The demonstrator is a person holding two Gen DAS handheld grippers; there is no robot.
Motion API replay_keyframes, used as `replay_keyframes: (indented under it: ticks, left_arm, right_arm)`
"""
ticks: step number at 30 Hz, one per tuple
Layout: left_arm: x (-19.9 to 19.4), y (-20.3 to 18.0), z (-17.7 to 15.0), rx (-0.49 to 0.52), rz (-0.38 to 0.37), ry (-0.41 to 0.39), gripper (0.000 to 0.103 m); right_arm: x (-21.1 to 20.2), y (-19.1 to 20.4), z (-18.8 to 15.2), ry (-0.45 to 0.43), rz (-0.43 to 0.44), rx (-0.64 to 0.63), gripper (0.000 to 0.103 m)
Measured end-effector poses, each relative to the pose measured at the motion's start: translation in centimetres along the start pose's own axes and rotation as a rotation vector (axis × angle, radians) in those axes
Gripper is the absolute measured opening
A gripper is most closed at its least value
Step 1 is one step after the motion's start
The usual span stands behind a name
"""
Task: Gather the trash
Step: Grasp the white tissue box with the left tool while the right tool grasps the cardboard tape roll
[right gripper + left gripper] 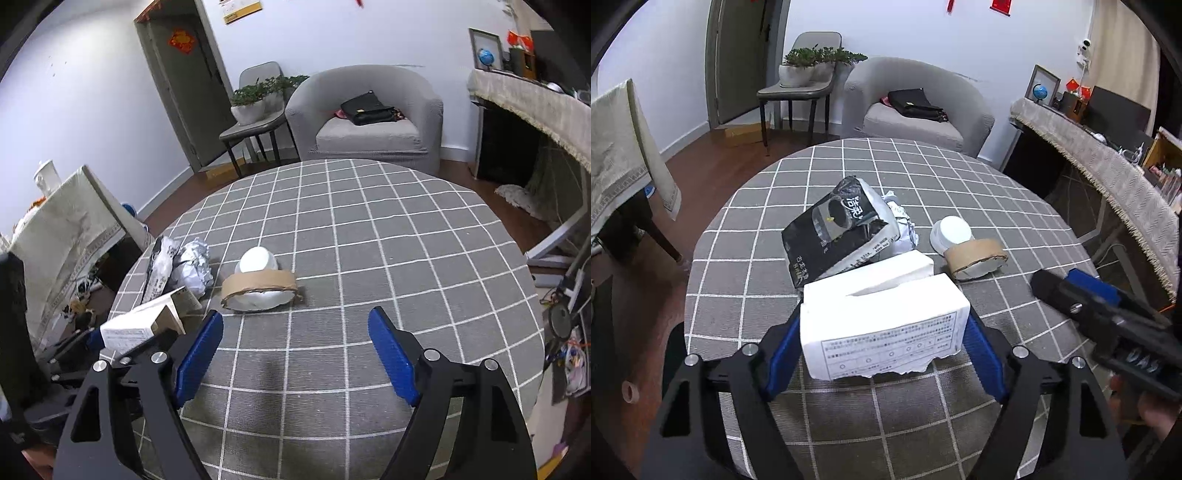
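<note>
The round table point(960, 177) is the largest thing here, covered with a grey cloth of white grid lines, a soft woven surface with nothing slippery on it. On it the trash lies in a loose group toward the left side.

The white carton point(882, 325) is the biggest piece: a thin cardboard box with printed text, a slit on top and a torn lower edge. The left gripper point(882, 345) has its blue ribbed fingers point(783, 354) pressed on both short sides of this carton, so it is pinched between them. I judge the step in hand is to lift it away. The cardboard is light and hollow, so firm pressure may crush it; a moderate squeeze and a straight lift should be better, without dragging the neighbours that touch its far side.

Behind it leans a black and white paper bag point(834, 232), glossy and creased, and beside that a crumpled ball of paper point(194, 267) (it looks partly silvery, I cannot tell the material).

To the right are a brown cardboard ring point(258, 286) around something white, and just behind it a small white bowl-like container point(257, 260), smooth and round.

The right gripper point(295, 332) hovers over bare cloth with fingers spread wide, holding nothing.
</note>
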State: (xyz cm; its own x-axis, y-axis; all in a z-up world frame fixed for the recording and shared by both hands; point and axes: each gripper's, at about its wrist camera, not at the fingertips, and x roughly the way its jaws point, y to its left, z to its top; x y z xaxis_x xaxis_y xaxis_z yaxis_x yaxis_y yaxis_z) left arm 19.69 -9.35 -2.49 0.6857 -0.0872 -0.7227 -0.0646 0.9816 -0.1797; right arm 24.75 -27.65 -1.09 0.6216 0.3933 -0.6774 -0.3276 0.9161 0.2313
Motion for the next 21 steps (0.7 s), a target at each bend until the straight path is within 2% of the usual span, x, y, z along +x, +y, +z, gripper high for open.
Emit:
replay_keyframes:
  ticks: [11, 21]
  left_arm:
    - [-2.1, 1.1, -0.6, 0.02, -0.072, -0.035, 0.081]
    - [-3.6, 2.3, -0.7, 0.06, -0.121, -0.055, 0.081]
  right_arm:
    - [0.7, -0.4, 0.5, -0.007, 0.01, 0.071, 0.085]
    - [3.3, 3.8, 1.2, 0.024, -0.016, -0.039, 0.085]
